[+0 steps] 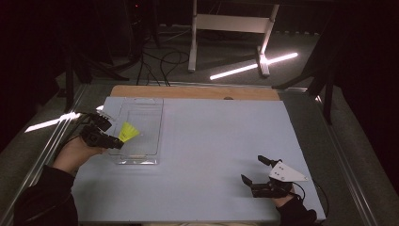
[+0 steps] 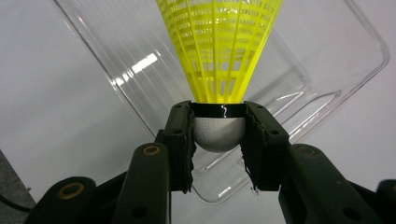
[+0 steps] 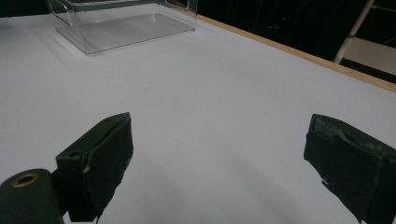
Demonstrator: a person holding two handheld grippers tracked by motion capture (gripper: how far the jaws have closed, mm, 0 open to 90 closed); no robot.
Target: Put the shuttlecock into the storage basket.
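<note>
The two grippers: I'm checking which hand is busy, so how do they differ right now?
The left gripper is shut on the yellow shuttlecock, pinching its white rounded head; the right gripper stands wide open, holding nothing. The left hangs over the clear plastic tray; the right is over bare table, apart from the tray. Both have black jaws.

The clear tray point(image 1: 157, 127) stands near the worktop's point(image 1: 211, 141) far left corner, its low walls the one barrier there. Over its left wall the left gripper point(image 1: 115, 140) holds the yellow shuttlecock point(image 1: 128, 132), taking up that side. The middle and far right lie bare and passable; the right gripper point(image 1: 254, 172), jaws apart, sits by the near right corner
</note>
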